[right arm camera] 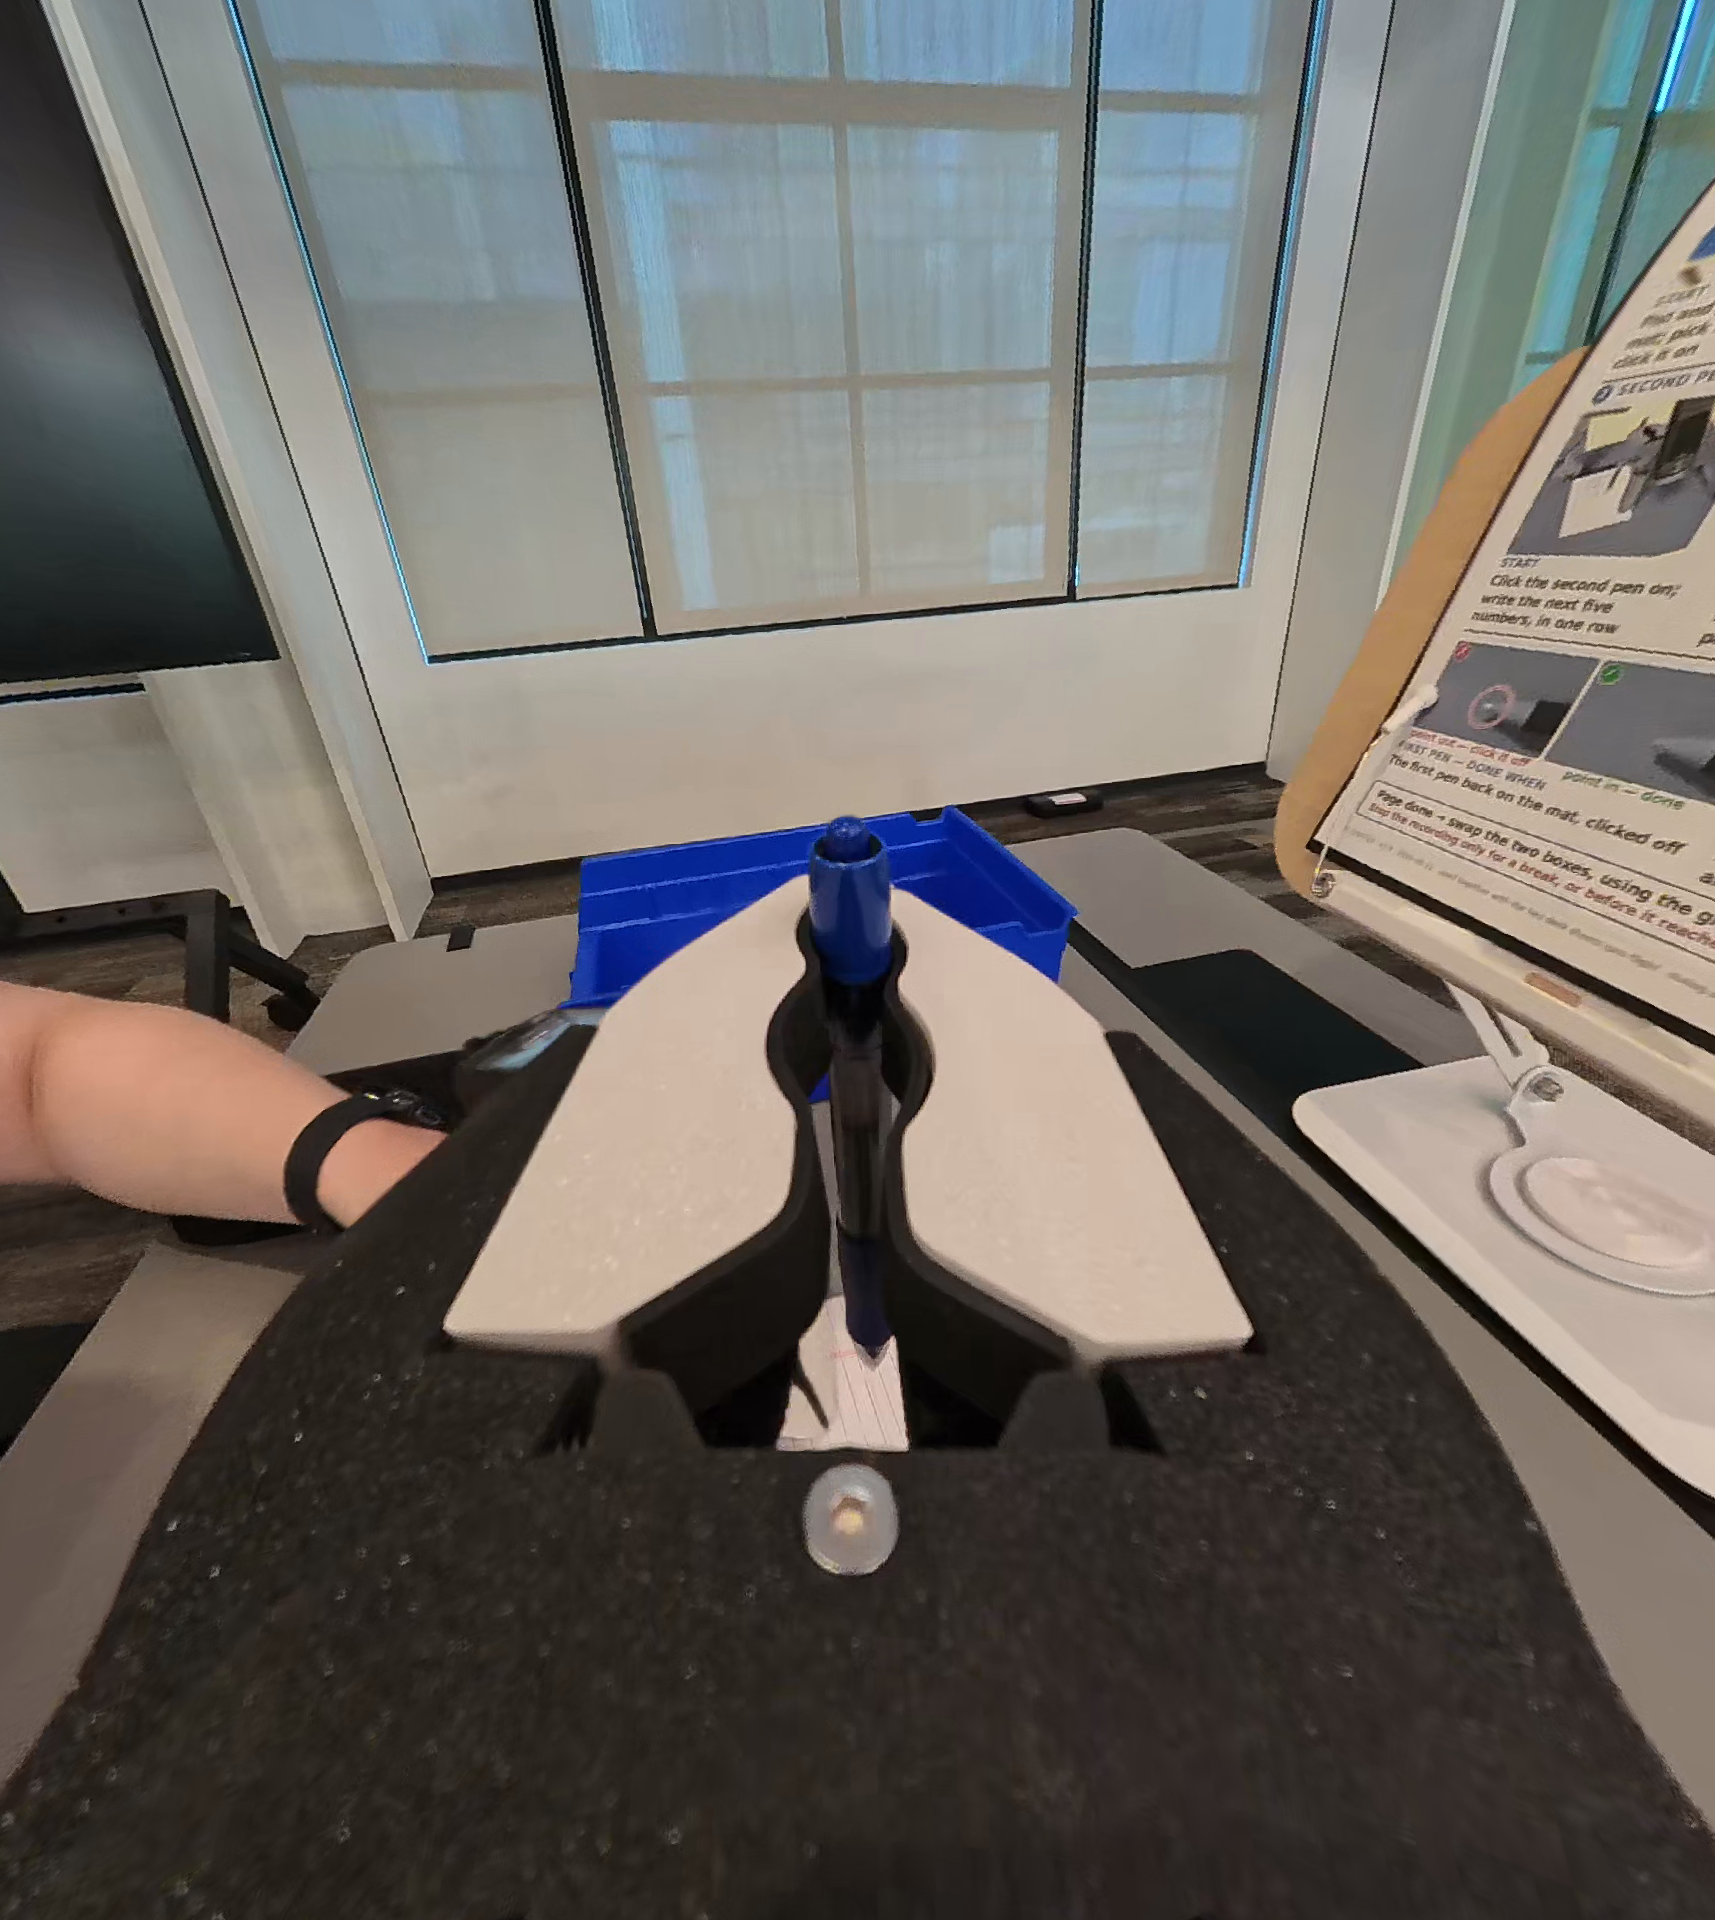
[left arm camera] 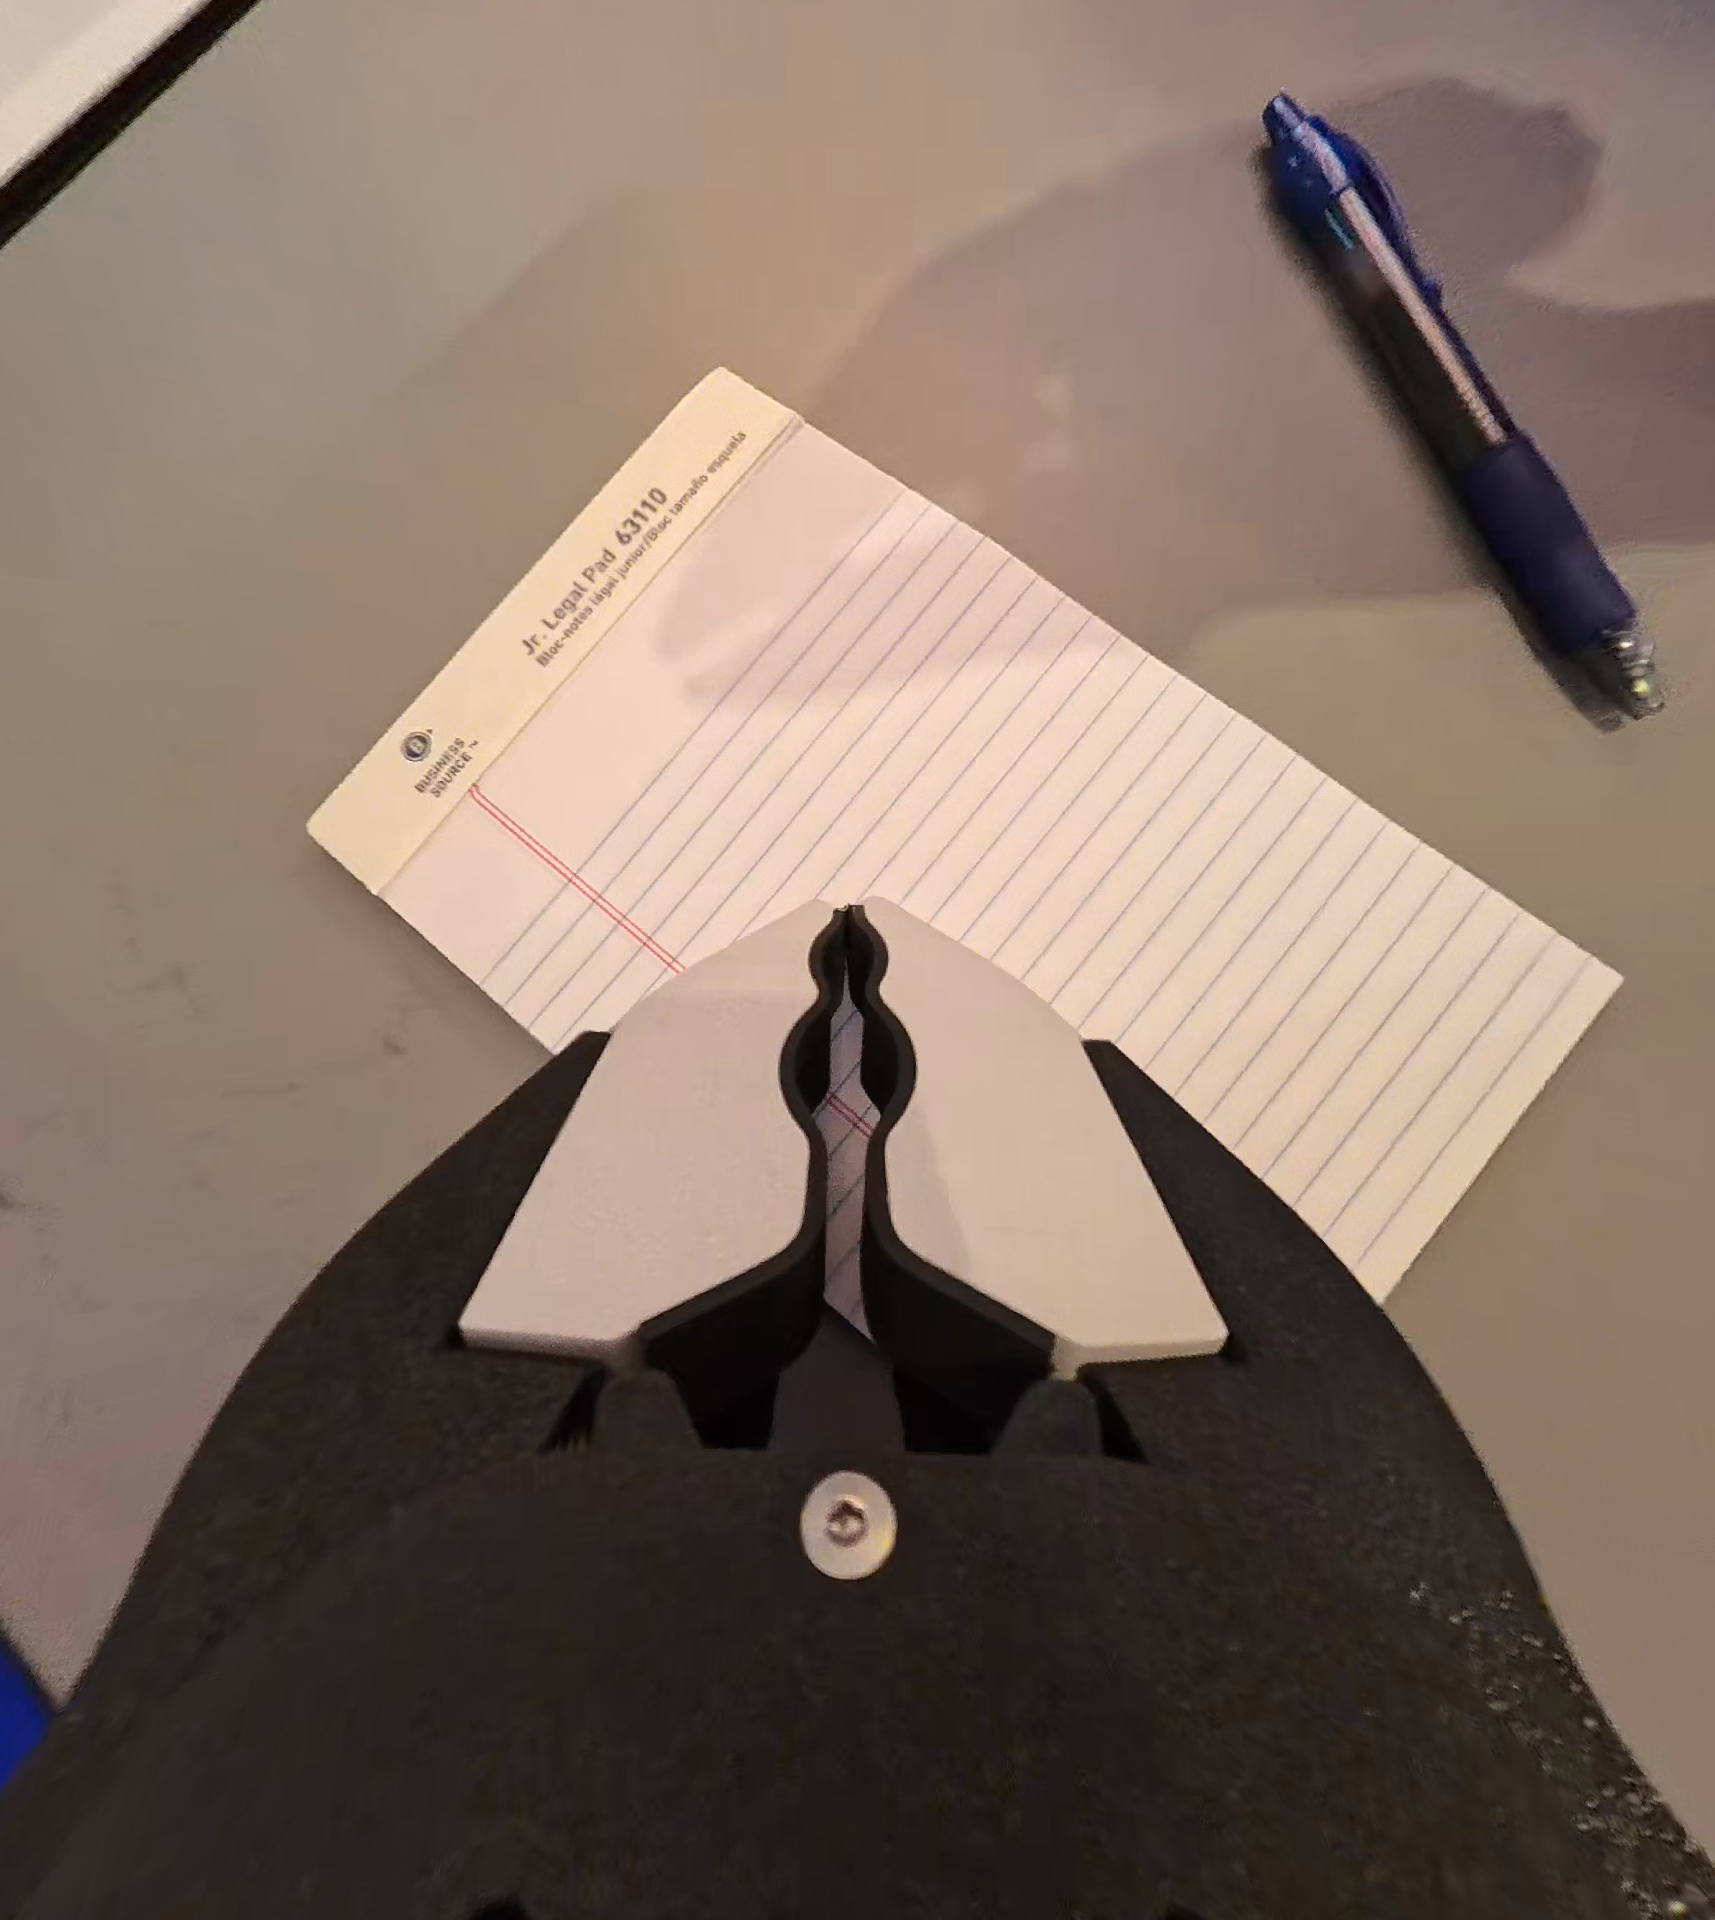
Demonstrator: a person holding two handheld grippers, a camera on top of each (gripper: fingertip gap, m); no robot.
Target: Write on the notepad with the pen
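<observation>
Over notepad (left arm camera: 957,831), left tongs (left arm camera: 851,914) closed, empty

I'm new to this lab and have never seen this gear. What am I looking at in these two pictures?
No robot here: a person holds a hand-held pair of tongs in each hand, and a camera on each looks forward along its two grey fingers.

The left wrist view looks down at a grey table. The left tongs are shut, empty, over a lined notepad whose page looks blank. A blue pen lies apart from the pad, on the table.

The right wrist view looks across the room toward windows. The right tongs are shut on a second blue pen, click end pointing away and tip toward the camera, over lined paper. Behind are a blue bin, the person's forearm, and an instruction sheet on a stand.
</observation>
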